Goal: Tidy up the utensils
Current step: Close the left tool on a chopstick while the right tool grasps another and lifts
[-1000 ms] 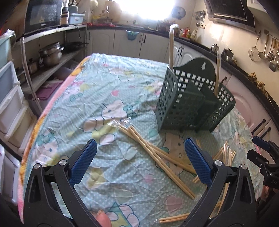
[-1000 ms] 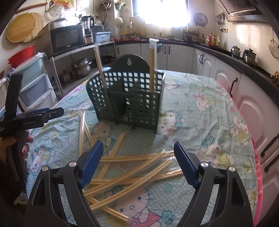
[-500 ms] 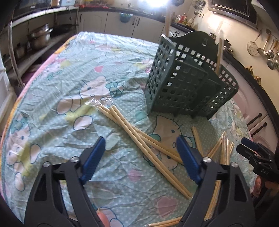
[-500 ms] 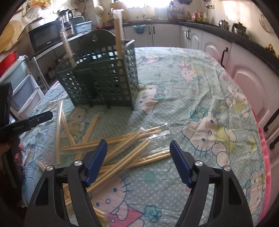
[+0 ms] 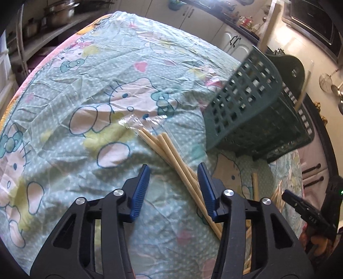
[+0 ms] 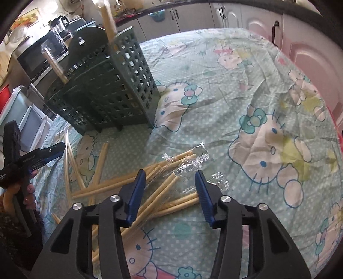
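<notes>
Several plastic-wrapped wooden chopsticks (image 5: 171, 154) lie scattered on the cartoon-print tablecloth (image 5: 96, 90). A dark green slotted utensil holder (image 5: 253, 111) stands behind them with a few chopsticks (image 6: 109, 23) upright in it. My left gripper (image 5: 173, 171) is open, low over the cloth, its jaws straddling a wrapped pair. My right gripper (image 6: 170, 178) is open just above another wrapped pair (image 6: 158, 193). The holder shows in the right wrist view (image 6: 103, 90) too. Each gripper appears at the edge of the other's view.
Kitchen cabinets (image 6: 289, 32) and a counter run along the far side. Shelves with pots (image 5: 55, 15) and a microwave (image 6: 40, 58) stand at the side. The table edge (image 5: 23, 85) drops off near the shelves.
Both grippers have dropped down and moved forward toward the chopsticks on the cloth. Their jaws have narrowed around the wrapped pairs. The holder has not moved.
</notes>
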Demonstrator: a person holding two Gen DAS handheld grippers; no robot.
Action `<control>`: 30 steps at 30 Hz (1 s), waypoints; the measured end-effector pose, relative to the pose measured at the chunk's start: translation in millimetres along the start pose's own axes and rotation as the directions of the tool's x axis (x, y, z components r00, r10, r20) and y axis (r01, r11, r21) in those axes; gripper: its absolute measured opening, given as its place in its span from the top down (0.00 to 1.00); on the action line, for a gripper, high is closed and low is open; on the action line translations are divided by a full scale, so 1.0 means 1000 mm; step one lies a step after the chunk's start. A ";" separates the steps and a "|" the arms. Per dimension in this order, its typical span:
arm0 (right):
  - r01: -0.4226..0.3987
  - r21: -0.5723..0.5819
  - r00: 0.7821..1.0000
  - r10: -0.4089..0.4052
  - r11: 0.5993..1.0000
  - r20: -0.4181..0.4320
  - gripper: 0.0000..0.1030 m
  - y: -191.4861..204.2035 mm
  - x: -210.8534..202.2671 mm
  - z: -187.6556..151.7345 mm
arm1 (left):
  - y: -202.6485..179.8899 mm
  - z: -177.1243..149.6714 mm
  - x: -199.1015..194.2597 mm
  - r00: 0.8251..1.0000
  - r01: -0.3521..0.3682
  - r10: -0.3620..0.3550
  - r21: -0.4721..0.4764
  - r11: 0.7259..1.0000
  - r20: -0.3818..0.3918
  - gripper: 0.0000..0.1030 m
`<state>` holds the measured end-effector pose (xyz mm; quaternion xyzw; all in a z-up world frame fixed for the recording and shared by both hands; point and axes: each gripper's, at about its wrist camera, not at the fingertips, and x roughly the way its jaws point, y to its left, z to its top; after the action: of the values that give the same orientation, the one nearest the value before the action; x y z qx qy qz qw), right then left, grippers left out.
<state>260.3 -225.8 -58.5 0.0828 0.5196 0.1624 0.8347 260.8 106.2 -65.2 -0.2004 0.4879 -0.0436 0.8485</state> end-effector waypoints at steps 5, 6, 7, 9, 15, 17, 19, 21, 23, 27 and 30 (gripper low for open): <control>-0.024 0.055 1.000 0.025 0.998 -0.007 0.67 -0.008 0.004 0.005 | 0.006 0.012 0.006 0.999 0.009 -0.010 -0.036 0.999 -0.034 0.71; -0.030 0.066 1.000 0.030 0.997 -0.008 0.69 -0.010 0.004 0.006 | 0.007 0.014 0.007 0.999 0.010 -0.012 -0.038 0.999 -0.040 0.72; -0.032 0.073 0.999 0.033 0.997 -0.008 0.72 -0.012 0.004 0.007 | 0.008 0.015 0.008 0.999 0.013 -0.014 -0.040 0.999 -0.043 0.73; -0.040 0.088 0.999 0.041 0.995 -0.010 0.75 -0.015 0.004 0.008 | 0.013 0.018 0.009 0.998 0.026 -0.029 -0.051 0.998 -0.051 0.78; -0.057 0.113 0.998 0.058 0.992 -0.006 0.85 -0.021 0.004 0.010 | 0.026 0.020 0.007 0.994 0.081 -0.087 -0.097 0.992 -0.061 0.87; -0.060 0.113 0.998 0.060 0.992 -0.003 0.87 -0.021 0.004 0.011 | 0.031 0.019 0.004 0.993 0.101 -0.107 -0.106 0.989 -0.057 0.89; -0.062 0.115 0.998 0.063 0.991 0.000 0.89 -0.021 0.003 0.011 | 0.035 0.018 0.002 0.990 0.123 -0.130 -0.113 0.986 -0.050 0.89; -0.064 0.115 0.998 0.064 0.991 0.005 0.91 -0.020 0.001 0.011 | 0.038 0.017 0.002 0.989 0.136 -0.142 -0.117 0.984 -0.045 0.91; -0.065 0.114 0.998 0.064 0.991 0.009 0.92 -0.019 0.000 0.013 | 0.044 0.015 -0.002 0.987 0.153 -0.159 -0.127 0.980 -0.035 0.91; -0.064 0.100 0.998 0.062 0.993 0.019 0.93 -0.017 -0.005 0.013 | 0.051 0.015 -0.012 0.984 0.177 -0.180 -0.131 0.975 -0.009 0.92; -0.067 0.085 0.997 0.065 0.994 0.030 0.93 -0.012 -0.009 0.014 | 0.053 0.014 -0.022 0.983 0.184 -0.184 -0.118 0.976 0.016 0.92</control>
<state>271.5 -240.3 -48.0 0.1380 0.5118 0.1663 0.8315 255.2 165.1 -61.5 -0.2951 0.4669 -0.0922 0.8285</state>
